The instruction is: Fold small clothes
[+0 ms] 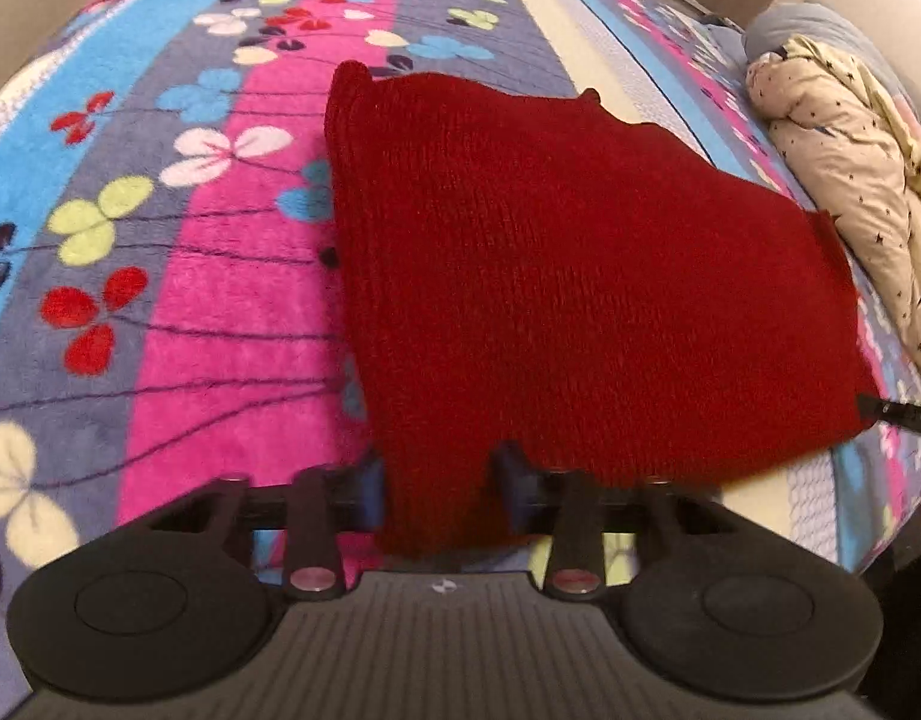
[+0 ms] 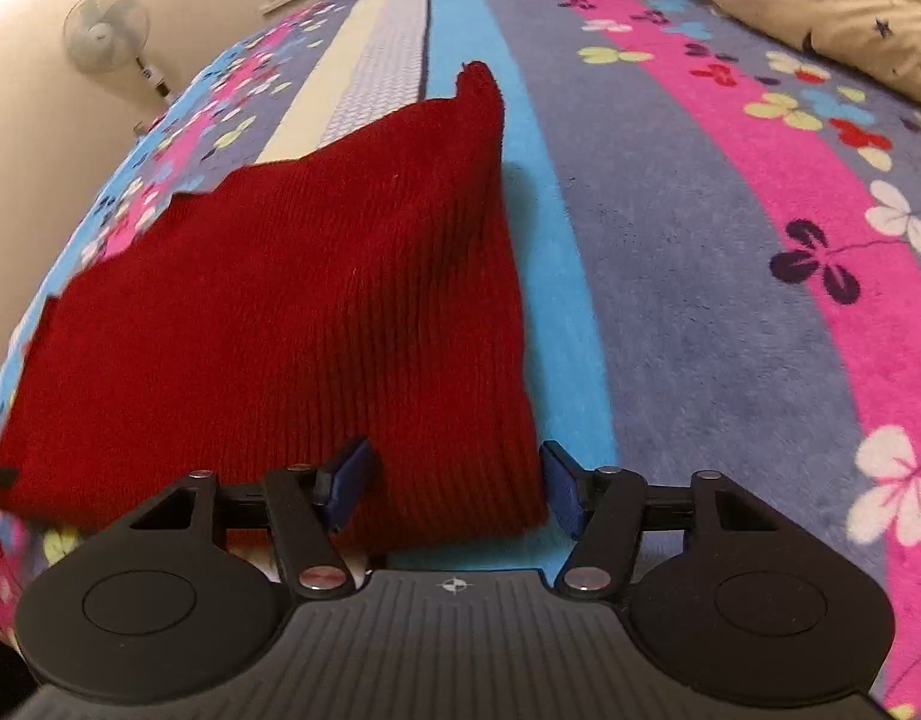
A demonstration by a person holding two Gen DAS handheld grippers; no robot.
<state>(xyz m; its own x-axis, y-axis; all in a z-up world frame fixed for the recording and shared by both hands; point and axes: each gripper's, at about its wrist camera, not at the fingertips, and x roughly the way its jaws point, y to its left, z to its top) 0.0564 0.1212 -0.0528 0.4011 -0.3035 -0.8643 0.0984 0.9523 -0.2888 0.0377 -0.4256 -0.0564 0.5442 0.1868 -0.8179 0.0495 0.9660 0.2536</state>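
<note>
A dark red knitted garment (image 1: pixel 550 276) lies folded flat on a flowered fleece blanket (image 1: pixel 160 240). My left gripper (image 1: pixel 439 483) sits at its near left corner with the jaws apart; the red knit lies between the blue pads (image 1: pixel 373 483). In the right wrist view the same garment (image 2: pixel 292 312) fills the left half. My right gripper (image 2: pixel 454 480) sits at its near right corner, jaws wide apart on either side of the fabric edge, blue pads (image 2: pixel 559 486) not pressing it. The right gripper's black tip shows at the garment's far corner in the left wrist view (image 1: pixel 898 414).
A cream quilt with small stars (image 1: pixel 850 180) is bunched on the bed to the right; it also shows in the right wrist view (image 2: pixel 832 6). A standing fan (image 2: pixel 109 36) is by the wall beyond the bed's left edge.
</note>
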